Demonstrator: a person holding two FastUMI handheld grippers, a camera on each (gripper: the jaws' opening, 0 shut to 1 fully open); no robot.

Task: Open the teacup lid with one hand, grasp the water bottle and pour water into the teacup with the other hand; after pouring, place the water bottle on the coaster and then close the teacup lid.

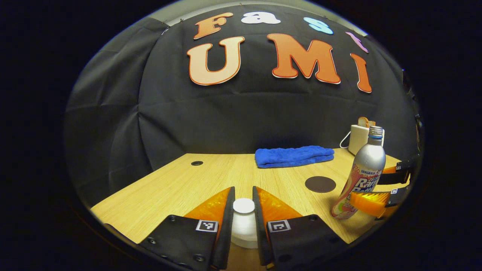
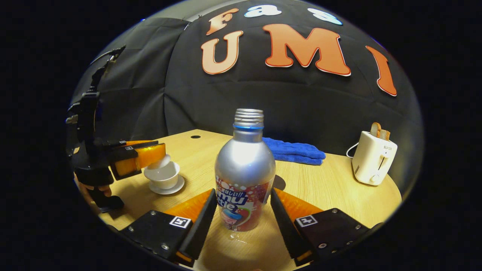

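Note:
My left gripper point(image 1: 244, 195) is shut on the knob of the white teacup lid point(image 1: 244, 226). In the right gripper view the left gripper point(image 2: 145, 156) holds that lid point(image 2: 160, 162) tilted just above the white teacup point(image 2: 163, 176), which stands on its saucer point(image 2: 168, 188). My right gripper point(image 2: 244, 194) is shut on the silver water bottle point(image 2: 244, 173), whose threaded mouth has no cap. In the left gripper view the bottle point(image 1: 363, 173) leans left in the right gripper point(image 1: 380, 188), beside the dark round coaster point(image 1: 320, 184).
A folded blue towel point(image 1: 293, 156) lies at the back of the wooden table point(image 1: 169, 188). A white toaster point(image 2: 372, 158) with toast stands at the back right. A small round hole point(image 2: 195, 136) sits near the table's far left edge. A hand point(image 2: 94, 188) holds the left gripper.

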